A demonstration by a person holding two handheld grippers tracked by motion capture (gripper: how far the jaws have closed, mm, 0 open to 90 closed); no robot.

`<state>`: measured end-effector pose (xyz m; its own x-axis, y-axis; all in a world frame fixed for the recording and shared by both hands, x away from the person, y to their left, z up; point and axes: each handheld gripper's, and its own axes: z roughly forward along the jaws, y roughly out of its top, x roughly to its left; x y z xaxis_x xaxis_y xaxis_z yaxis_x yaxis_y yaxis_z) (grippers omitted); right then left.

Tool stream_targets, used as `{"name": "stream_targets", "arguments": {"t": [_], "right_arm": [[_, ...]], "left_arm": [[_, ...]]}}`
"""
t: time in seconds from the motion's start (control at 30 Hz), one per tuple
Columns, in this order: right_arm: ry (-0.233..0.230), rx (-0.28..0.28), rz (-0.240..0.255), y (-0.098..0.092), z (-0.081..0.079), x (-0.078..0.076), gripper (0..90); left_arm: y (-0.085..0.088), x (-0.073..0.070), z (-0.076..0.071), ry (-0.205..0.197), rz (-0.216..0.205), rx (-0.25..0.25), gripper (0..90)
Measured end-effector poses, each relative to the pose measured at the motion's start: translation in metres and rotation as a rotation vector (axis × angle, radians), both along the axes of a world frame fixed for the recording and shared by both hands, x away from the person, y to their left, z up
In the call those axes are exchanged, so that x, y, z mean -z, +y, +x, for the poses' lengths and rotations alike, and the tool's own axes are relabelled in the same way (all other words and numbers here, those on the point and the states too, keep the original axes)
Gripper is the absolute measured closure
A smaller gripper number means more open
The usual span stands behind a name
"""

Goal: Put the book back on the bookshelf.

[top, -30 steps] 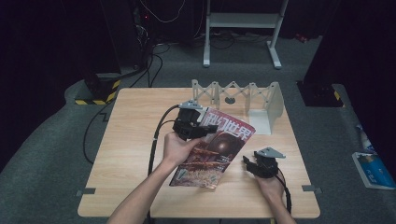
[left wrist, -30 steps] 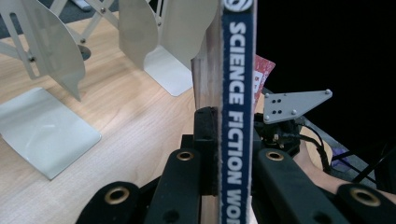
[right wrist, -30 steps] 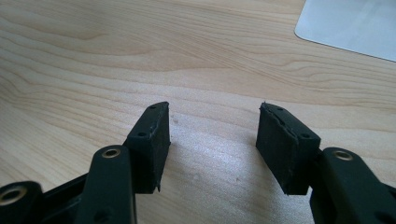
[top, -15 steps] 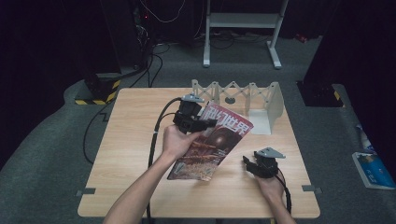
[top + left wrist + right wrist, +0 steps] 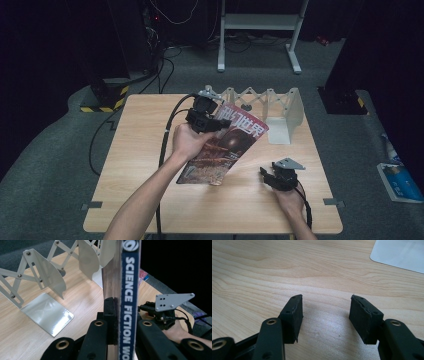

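Observation:
A magazine point(image 5: 225, 147) with a dark red cover is tilted up off the wooden table point(image 5: 140, 165). My left gripper point(image 5: 207, 122) is shut on its top edge near the spine. In the left gripper view the blue spine point(image 5: 128, 297) reading "SCIENCE FICTION" stands upright, pinched between the two black jaws of my left gripper point(image 5: 123, 325). My right gripper point(image 5: 267, 176) rests low on the table at the right front. In the right gripper view my right gripper point(image 5: 325, 315) stands open over bare wood with nothing between its pads.
A white expanding file rack point(image 5: 270, 107) stands at the table's back right, with its curved dividers and shiny base plate point(image 5: 47, 312) close ahead of the left gripper. Black cables point(image 5: 167, 135) trail over the table's left part. The other hand's gripper point(image 5: 167, 307) sits beyond the magazine.
My left gripper has lifted the magazine's top edge higher and tilted it more upright. My right gripper has stayed where it was.

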<state>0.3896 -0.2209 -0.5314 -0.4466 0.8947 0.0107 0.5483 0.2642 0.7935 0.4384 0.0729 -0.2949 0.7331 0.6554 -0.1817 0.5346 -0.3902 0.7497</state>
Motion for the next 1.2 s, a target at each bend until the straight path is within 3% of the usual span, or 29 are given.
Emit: {"name": "stream_targets", "arguments": {"t": [1.2], "right_arm": [[0.000,-0.002,-0.001,0.000,0.000,0.000,44.4]], "left_arm": [[0.000,-0.023,0.030,0.057,0.099,-0.036,82.7]]}}
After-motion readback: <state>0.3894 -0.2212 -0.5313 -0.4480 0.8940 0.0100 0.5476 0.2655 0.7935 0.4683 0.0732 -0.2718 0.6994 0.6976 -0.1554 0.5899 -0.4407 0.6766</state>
